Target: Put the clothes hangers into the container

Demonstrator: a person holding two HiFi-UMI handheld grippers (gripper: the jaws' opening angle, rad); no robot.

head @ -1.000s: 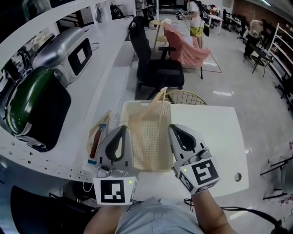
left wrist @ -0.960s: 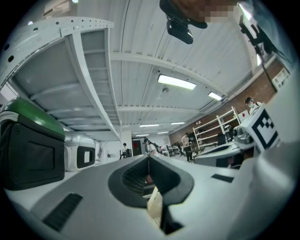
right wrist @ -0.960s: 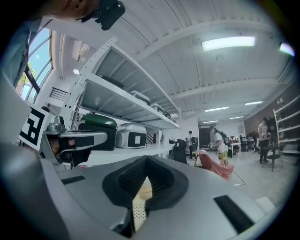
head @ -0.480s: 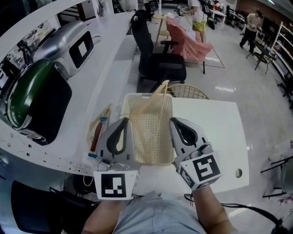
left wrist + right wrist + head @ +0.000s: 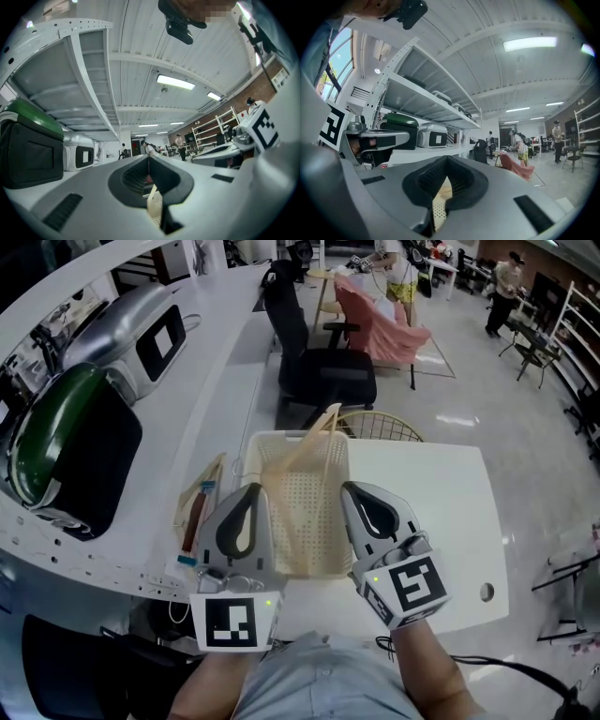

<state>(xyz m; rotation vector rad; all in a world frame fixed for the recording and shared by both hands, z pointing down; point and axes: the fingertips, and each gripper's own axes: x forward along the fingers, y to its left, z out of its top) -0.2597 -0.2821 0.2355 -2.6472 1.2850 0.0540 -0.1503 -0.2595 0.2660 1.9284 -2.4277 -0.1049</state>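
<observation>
**Task item.** The wooden hangers are leaning in the perforated container, with their tops poking over its far rim. Further hangers are lying on the counter just beside the container's left wall.

**Claws.** The left claw is hovering over the container's left side and the right claw over its right side. In each gripper view the jaws are pressing together with nothing between them. Only the container's mesh is showing through the gap.

**Handling, judged.** The hangers are looking light, stiff and smooth, so they are likely to pivot in a narrow pinch. The straight bar or the shoulder near the neck is offering the surest hold. The container is looking like thin plastic that will slide if pushed.

**Edges and room.**
- The loose hangers are sitting close to the counter's left edge, with a gap to the long white shelf beyond.
- A wire chair is standing against the far edge.
- The counter's right half is offering the most room.
</observation>
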